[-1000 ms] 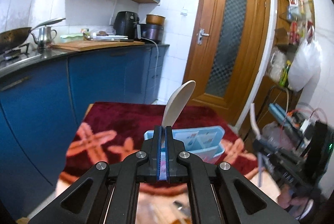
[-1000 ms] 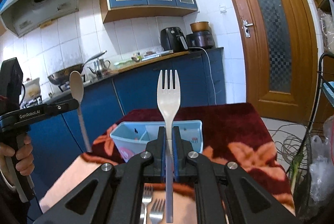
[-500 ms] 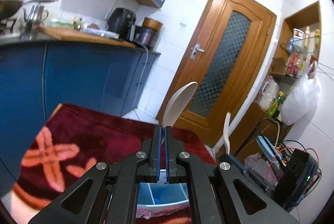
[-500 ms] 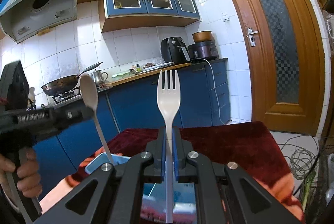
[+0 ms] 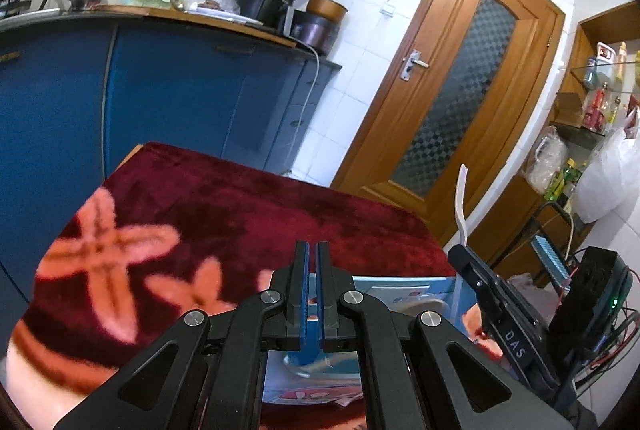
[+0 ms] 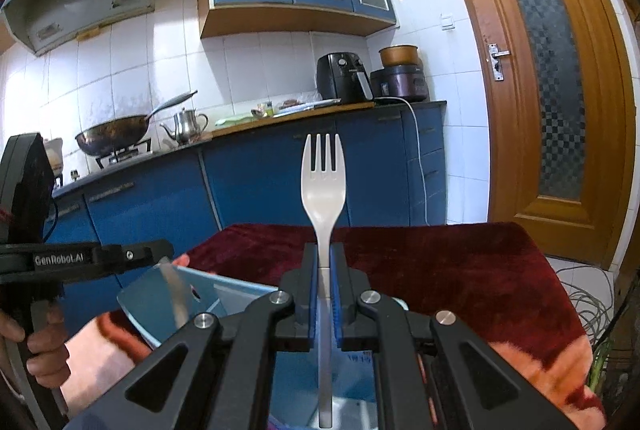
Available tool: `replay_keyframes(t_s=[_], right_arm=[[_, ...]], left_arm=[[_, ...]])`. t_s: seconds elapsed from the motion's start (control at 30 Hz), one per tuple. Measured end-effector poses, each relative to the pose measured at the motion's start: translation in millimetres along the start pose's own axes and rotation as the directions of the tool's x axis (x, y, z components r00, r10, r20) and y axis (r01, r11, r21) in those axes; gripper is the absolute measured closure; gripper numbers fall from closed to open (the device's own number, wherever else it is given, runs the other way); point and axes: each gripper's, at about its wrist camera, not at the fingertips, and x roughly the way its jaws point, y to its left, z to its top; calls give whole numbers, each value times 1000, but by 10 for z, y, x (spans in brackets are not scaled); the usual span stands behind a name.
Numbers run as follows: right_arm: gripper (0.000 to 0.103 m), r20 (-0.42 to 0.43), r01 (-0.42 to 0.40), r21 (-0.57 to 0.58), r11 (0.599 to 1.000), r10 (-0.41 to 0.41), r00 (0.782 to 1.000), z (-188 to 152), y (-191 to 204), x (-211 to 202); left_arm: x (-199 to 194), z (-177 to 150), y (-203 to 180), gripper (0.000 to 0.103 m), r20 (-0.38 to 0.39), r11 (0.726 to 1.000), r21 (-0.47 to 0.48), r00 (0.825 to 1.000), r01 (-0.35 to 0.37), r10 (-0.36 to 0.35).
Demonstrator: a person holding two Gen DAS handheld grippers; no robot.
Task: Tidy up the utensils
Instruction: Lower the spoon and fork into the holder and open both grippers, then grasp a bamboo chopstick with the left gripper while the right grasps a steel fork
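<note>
A red cloth [image 6: 460,270] covers the table. Far behind, a wok [image 6: 112,138], a kettle [image 6: 185,125] and a black fryer [image 6: 344,77] sit on the counter. A brown door [image 6: 548,77] stands on the right.

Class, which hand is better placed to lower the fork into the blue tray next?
Right. The right tongs clamp the fork upright, with the handle hanging over the blue tray. The left tongs hold no fork.

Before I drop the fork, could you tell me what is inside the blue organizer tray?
A blurred spoon hanging from the left tongs enters the tray at its left end. The right tongs cover most of its interior.
</note>
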Motion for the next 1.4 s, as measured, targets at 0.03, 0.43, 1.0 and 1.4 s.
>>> replay_keyframes(t_s=[0.03,0.43,1.0,1.4], right_arm=[[95,-2,2,-6,1000,-2,1000,-14,10,-11],[70,-3,1,1,1000,-1,1000,79,115,-225],[68,-244,107,-6,994,-106,964,-198,333,-762],[68,-525,75,-3,997,-65,849,-614,353,-771]], left_arm=[[-4,2,5,101,-4,1000,-2,1000,-3,3],[-216,-8,-121,71,-48,992,109,997,-61,67],[-548,-289,-107,66,-191,942,333,974,-49,119],[-731,-721,-9,66,-326,948,296,921,-115,214]])
